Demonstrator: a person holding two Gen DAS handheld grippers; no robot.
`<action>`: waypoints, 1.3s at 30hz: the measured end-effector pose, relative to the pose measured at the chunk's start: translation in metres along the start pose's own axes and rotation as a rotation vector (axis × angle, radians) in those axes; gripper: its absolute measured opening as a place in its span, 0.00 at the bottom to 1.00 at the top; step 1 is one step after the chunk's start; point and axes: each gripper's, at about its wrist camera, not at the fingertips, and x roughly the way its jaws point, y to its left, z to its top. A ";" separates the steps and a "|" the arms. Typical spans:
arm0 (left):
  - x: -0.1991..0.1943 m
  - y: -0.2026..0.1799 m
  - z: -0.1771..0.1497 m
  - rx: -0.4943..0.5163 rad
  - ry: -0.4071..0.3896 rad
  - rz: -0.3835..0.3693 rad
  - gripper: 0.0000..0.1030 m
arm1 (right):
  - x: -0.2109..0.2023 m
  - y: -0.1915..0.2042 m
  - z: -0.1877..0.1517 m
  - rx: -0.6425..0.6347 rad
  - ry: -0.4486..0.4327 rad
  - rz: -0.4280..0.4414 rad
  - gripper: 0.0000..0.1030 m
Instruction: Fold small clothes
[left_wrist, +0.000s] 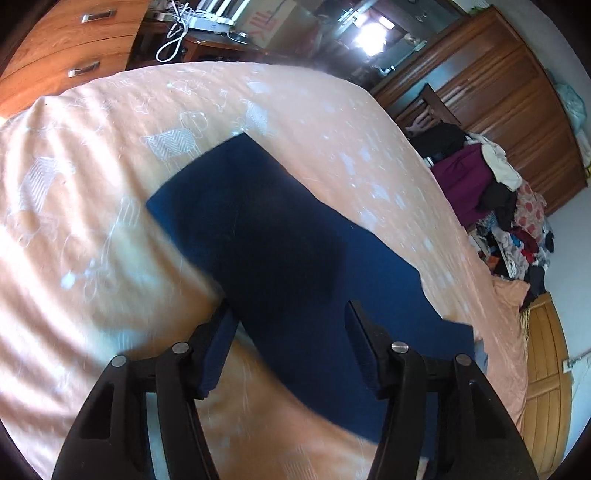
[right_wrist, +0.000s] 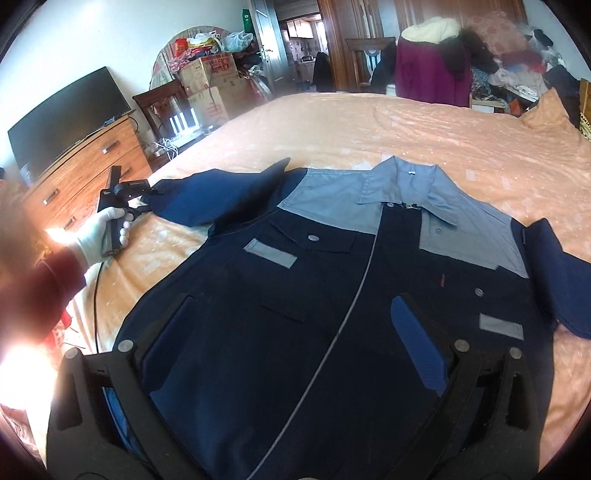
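A navy work jacket (right_wrist: 332, 280) with a grey yoke and collar (right_wrist: 402, 184) lies front-up on the peach bed sheet (right_wrist: 369, 125), zipped, both sleeves spread outward. My right gripper (right_wrist: 291, 314) is open and hovers low over the jacket's lower front, one finger on each side of the zip line. In the left wrist view, the blue sleeve (left_wrist: 258, 229) runs away across the sheet (left_wrist: 92, 221). My left gripper (left_wrist: 290, 325) is open at the near part of that sleeve, which lies between its fingers. A gloved hand (right_wrist: 99, 232) holds the left gripper (right_wrist: 149, 195) at the sleeve's end.
A wooden dresser (right_wrist: 85, 170) with a TV (right_wrist: 66, 118) stands left of the bed. Cardboard boxes (right_wrist: 210, 81) and a chair sit beyond it. Piled clothes (left_wrist: 509, 206) and a wardrobe (left_wrist: 498, 96) lie past the bed's far side. A black cable (right_wrist: 96, 295) trails over the sheet.
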 end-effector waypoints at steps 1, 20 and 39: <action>0.003 0.002 0.001 -0.015 -0.021 0.015 0.53 | 0.004 0.000 0.000 0.002 0.002 0.001 1.00; -0.086 -0.311 -0.112 0.644 -0.108 -0.543 0.08 | -0.030 -0.111 -0.024 0.328 -0.045 0.037 0.65; -0.027 -0.255 -0.187 0.543 0.081 -0.307 0.57 | 0.068 -0.242 -0.002 0.468 0.080 0.107 0.72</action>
